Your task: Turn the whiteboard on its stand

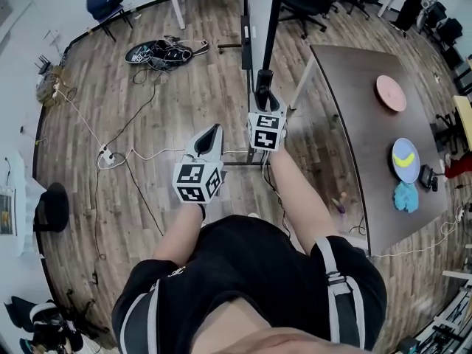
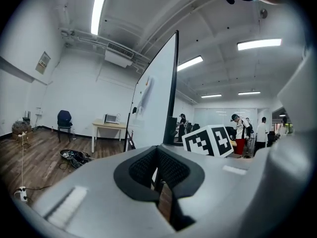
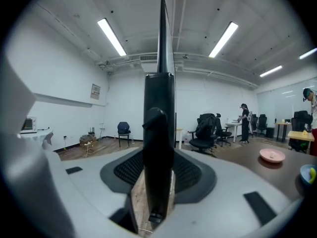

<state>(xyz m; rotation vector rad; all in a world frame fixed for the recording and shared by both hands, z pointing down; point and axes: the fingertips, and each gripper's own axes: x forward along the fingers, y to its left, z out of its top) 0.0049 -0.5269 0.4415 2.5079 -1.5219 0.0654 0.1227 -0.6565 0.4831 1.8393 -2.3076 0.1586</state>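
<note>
**No Readable Print Anywhere**

A small notice (image 2: 43,62) hangs high on the white wall, but its print is far too fine to read. The marker cube (image 1: 197,181) on the left tongs (image 1: 214,130) and the cube (image 1: 266,131) on the right tongs (image 1: 263,78) show black-and-white squares only. Grey smudges on the whiteboard (image 2: 154,103) can't be read either.
</note>
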